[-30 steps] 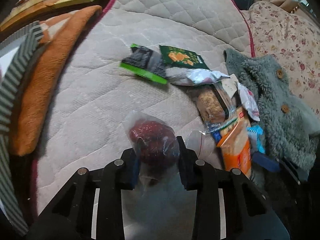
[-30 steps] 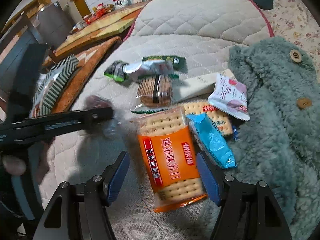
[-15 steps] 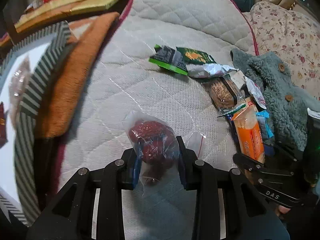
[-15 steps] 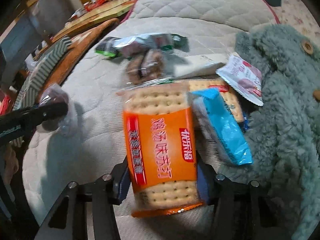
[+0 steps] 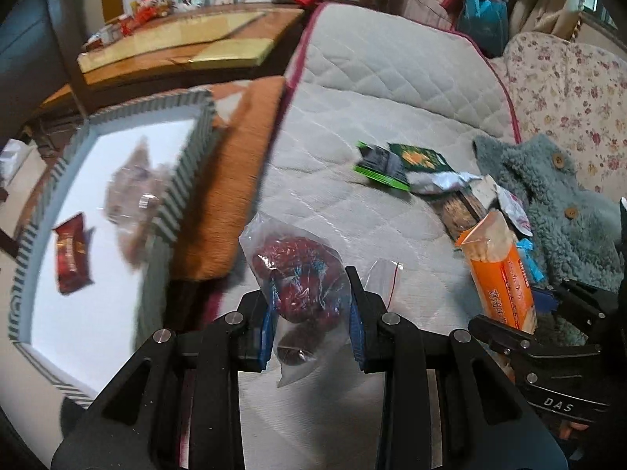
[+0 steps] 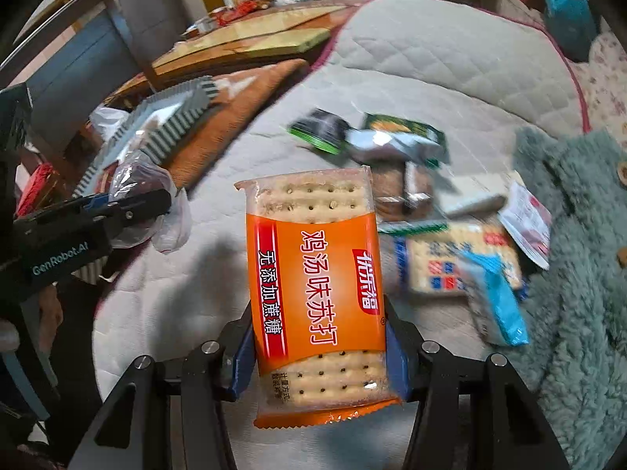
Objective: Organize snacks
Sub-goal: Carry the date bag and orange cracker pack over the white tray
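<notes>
On the quilted bed (image 5: 384, 90) your remaining snack packets (image 5: 403, 164) lie beside a teal fleece garment (image 5: 548, 196). Your right tongs (image 6: 317, 348) pinch the orange cracker packet (image 6: 313, 274) above it, and your left tongs (image 5: 309, 313) pinch the clear bag of red dates (image 5: 298, 274) near the striped tray (image 5: 184, 180).

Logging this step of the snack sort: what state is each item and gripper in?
Left gripper: shut on clear bag of red dates, lifted.
Right gripper: shut on orange cracker packet, lifted.
Striped-rim white tray: holds a red packet and a clear bag.
Green snack packets: lying on quilted mattress.
</notes>
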Tool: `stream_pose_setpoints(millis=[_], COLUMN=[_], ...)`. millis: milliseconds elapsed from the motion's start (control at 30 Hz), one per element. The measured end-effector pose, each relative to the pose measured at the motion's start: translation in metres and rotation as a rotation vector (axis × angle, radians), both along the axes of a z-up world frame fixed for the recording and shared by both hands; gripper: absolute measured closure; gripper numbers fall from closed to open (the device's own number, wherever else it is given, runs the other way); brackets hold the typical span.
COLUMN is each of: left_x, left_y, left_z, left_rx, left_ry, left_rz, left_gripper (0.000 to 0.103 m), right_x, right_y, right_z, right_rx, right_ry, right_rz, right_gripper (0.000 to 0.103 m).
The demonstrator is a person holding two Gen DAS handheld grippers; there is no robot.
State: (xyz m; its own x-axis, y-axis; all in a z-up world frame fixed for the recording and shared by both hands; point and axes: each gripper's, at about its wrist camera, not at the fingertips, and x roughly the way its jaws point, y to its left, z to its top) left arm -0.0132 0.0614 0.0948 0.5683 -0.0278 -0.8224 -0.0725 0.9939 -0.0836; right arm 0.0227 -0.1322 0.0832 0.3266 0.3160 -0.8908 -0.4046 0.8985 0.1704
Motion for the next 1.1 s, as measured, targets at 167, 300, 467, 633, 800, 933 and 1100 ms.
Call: stream_pose_setpoints(millis=[167,300,467,633,800,933,1100], left_x=[-0.009,-0.015,-0.020,-0.026,-0.029,-0.031,-0.031], left_y=[0.023,0.041,0.066,0.090,0.112,0.127,0.144], left_z=[0.012,0.020,0.025,0.030,0.032,0.032,0.028], left_rx=[0.011,0.023,0.035,0.039,0.049,0.055,0.061], left_ry=[-0.032,-0.052,-0.066,-0.080,-0.089,-0.092,-0.087], left_rz=[0.047,0.084,0.131,0.180,0.222,0.247,0.271], left_gripper=[0.073,0.073,0.073,0.073,0.073,0.073,0.073], right_x=[-0.003,0.002,0.009,0.015,0.019,0.022,0.030], right_y=[0.024,0.047,0.080,0.110,0.140,0.161,0.183], right_z=[0.013,0.021,0.032,0.039,0.044,0.046,0.045], right_rx=[0.003,0.011,0.011,0.009,0.003,-0.001,-0.007], right_ry=[-0.022,-0.035,-0.054,-0.068,-0.082,-0.083,-0.085], right_rz=[0.051,0.084,0.144,0.194,0.240,0.269,0.298], right_gripper=[0.050,0.050,0.050,0.050,0.050,0.050,0.050])
